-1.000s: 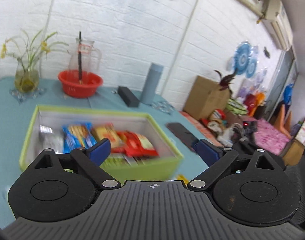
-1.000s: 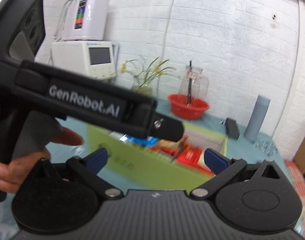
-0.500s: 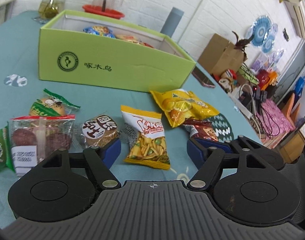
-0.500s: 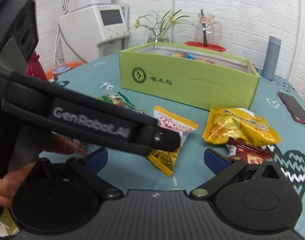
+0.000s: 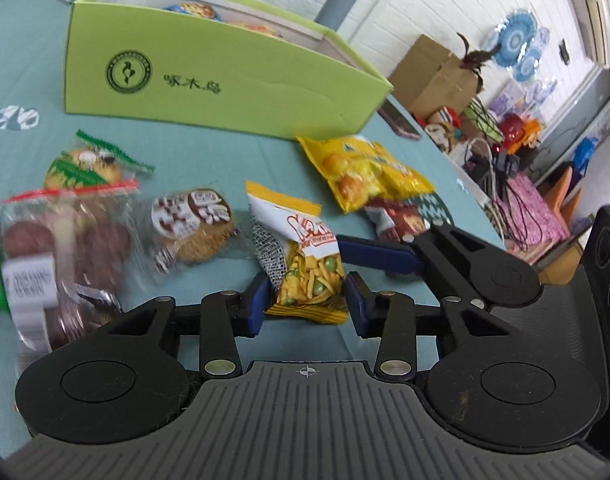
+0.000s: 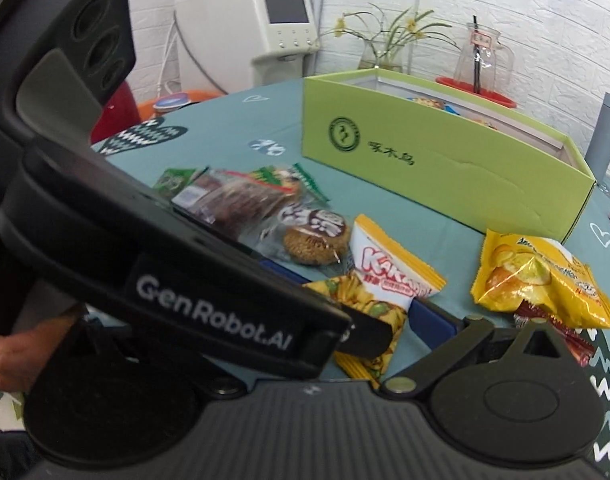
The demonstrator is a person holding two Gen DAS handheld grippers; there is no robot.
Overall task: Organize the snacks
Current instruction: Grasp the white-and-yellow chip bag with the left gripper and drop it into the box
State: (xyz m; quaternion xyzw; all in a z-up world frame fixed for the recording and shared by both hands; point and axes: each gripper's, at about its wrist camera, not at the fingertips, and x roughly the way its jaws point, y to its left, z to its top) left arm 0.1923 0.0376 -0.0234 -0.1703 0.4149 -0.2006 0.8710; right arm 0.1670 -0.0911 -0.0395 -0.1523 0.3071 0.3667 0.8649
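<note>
The Kakada snack packet [image 5: 305, 258] lay on the teal desk [image 5: 209, 152], near the green box [image 5: 225, 68]. Our left tool [image 5: 307, 306] had closed its blue pads onto the packet's lower end. Our right tool [image 6: 345, 300] stood open, its right finger beside the packet.

The left hand-held gripper [image 5: 307, 304] has dropped from above the box and narrowed around the Kakado packet [image 5: 305, 264].

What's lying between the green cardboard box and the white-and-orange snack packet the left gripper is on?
Nothing: in the left wrist view only bare teal tablecloth separates the green cardboard box from the white-and-orange snack packet between the left gripper's fingers.
</note>
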